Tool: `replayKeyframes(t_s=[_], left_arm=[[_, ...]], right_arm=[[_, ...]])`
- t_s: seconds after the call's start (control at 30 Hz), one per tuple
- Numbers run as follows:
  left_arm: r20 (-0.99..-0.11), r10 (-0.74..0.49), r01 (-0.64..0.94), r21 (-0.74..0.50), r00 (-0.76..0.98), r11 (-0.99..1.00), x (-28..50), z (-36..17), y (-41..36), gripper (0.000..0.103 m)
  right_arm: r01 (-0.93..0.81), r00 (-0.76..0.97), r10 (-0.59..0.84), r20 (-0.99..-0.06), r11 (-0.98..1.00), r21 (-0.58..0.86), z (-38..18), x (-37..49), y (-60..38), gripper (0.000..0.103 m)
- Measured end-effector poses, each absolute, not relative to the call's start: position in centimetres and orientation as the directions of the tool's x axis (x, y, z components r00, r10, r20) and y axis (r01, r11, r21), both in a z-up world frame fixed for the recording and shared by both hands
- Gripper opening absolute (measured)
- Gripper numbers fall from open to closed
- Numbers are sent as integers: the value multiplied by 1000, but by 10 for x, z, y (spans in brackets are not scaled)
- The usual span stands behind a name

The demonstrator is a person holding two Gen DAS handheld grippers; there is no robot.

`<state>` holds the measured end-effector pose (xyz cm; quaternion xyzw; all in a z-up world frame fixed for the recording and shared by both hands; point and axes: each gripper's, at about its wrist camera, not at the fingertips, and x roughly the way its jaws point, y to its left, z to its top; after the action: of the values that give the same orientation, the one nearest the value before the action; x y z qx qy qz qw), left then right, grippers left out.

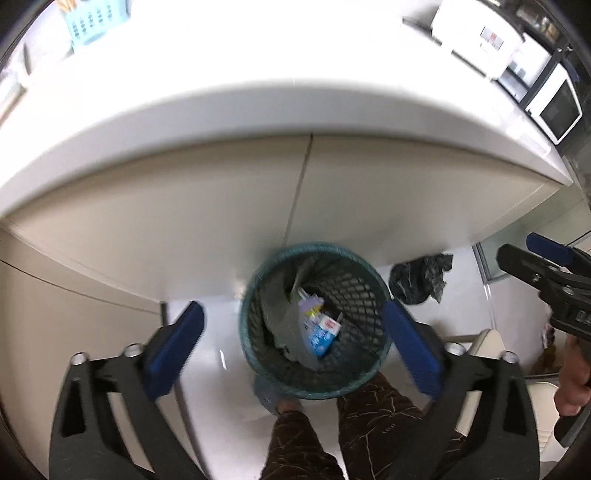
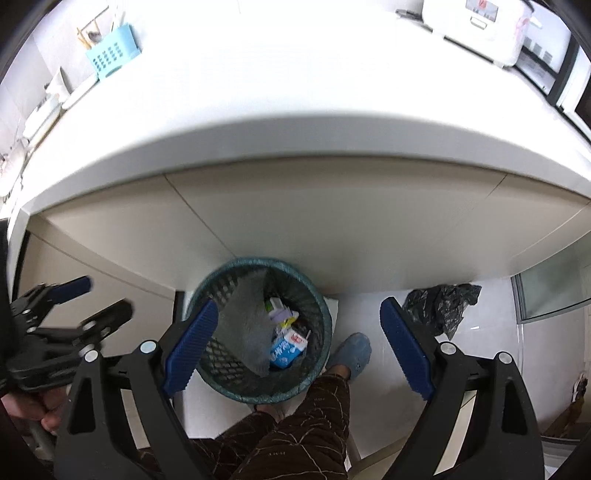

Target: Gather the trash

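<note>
A teal mesh wastebasket (image 1: 258, 354) stands on the white floor below the counter, also in the right wrist view (image 2: 218, 354). Inside lie a blue-and-white carton (image 1: 323, 334) (image 2: 286, 349), a grey wrapper (image 2: 249, 321) and small scraps. A crumpled black plastic bag (image 1: 421, 277) (image 2: 443, 306) lies on the floor to its right. My left gripper (image 1: 295, 350) is open and empty, high above the basket. My right gripper (image 2: 295, 347) is open and empty, above the basket's right side. Each gripper shows in the other's view: the right (image 1: 535, 266), the left (image 2: 74, 306).
A white countertop (image 1: 258, 92) with beige cabinet fronts (image 1: 221, 206) overhangs the basket. A light blue perforated holder (image 2: 110, 55) and a white box (image 2: 476, 18) stand on it. A microwave (image 1: 557, 107) is at far right. The person's patterned legs (image 2: 295, 424) and blue slipper (image 2: 354, 350) stand beside the basket.
</note>
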<state>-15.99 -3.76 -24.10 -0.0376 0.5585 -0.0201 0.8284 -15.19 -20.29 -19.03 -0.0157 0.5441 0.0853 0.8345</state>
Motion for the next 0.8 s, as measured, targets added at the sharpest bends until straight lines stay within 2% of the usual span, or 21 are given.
replayKeyframes(t_s=[0.33,0.43,0.6,0.8], left_arm=[[-908,-60,-68,-97,414,993,-166,-163,-12,97],[-905,-43,-82,-85,424,993,-165,-140,-5,97],[-910,-30,-100,-78,415,992,-164,-107,7,97],[-898,-22,-117,-81,439,990,-168,-73,12,97]], right_arm=[[-162,456,98,-885,986,26,-120,-150,-193,89],[-139,461,94,-882,990,33,-95,-152,-191,94],[-109,452,80,-888,994,34,-61,-153,-188,94],[-139,454,75,-888,990,13,-34,-150,-181,94]])
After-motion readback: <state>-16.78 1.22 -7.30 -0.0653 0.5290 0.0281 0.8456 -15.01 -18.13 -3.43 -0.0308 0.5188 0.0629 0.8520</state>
